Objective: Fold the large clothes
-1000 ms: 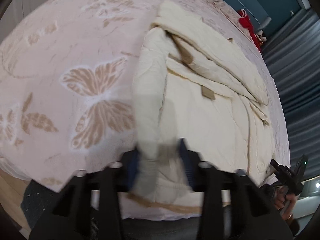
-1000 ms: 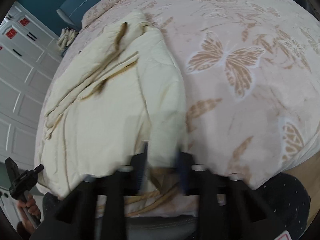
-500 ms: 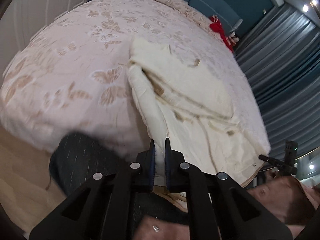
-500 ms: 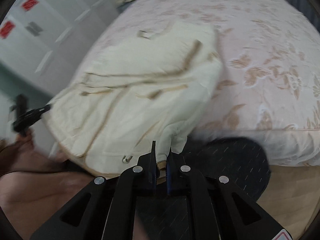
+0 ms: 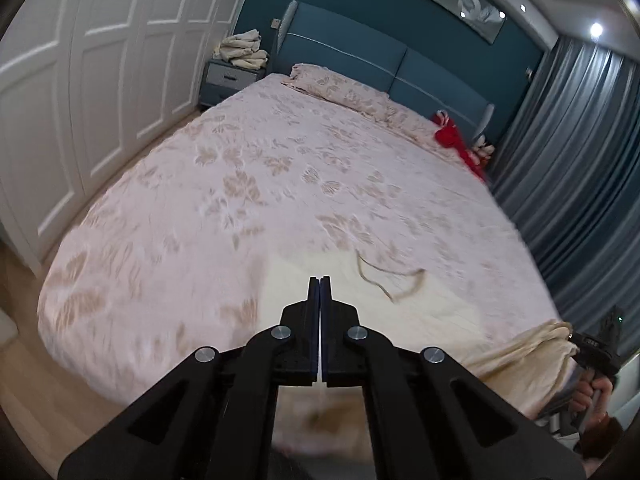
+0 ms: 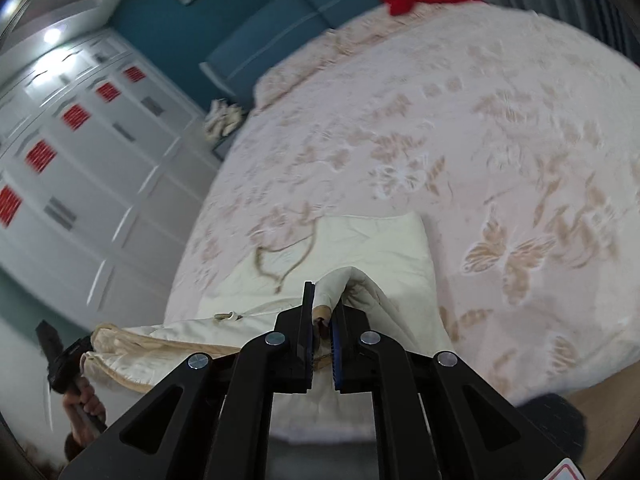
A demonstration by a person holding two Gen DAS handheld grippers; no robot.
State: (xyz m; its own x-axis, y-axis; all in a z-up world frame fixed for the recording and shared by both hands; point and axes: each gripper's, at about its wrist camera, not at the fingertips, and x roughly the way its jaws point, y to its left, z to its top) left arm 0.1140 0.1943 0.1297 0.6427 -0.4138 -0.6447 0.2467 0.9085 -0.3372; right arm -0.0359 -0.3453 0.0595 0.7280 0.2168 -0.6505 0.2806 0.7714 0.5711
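A large cream garment [image 6: 372,248] with tan trim hangs between both grippers, its far part lying on the near end of the bed [image 6: 500,120]. My right gripper [image 6: 322,312] is shut on a bunched tan-edged corner. My left gripper [image 5: 320,288] has its jaws pressed together, with thin cloth trailing beneath them; the garment [image 5: 400,312] spreads ahead of it on the bed [image 5: 280,168]. The right gripper [image 5: 596,348] shows at the far right of the left wrist view, cloth bunched at it. The left gripper [image 6: 60,356] shows at the lower left of the right wrist view, holding the other corner.
White wardrobe doors [image 5: 80,80] line the left wall. A blue headboard [image 5: 380,64], a pillow [image 5: 340,88] and red items [image 5: 452,136] are at the far end. A nightstand [image 5: 228,80] carries folded cloth. Grey curtains [image 5: 580,160] hang on the right. A dark mat [image 6: 552,420] lies on the wood floor.
Both grippers have lifted and pulled back toward the foot of the bed with the garment's corners. The views tilted up, and most of the garment has slid off the middle of the bed.
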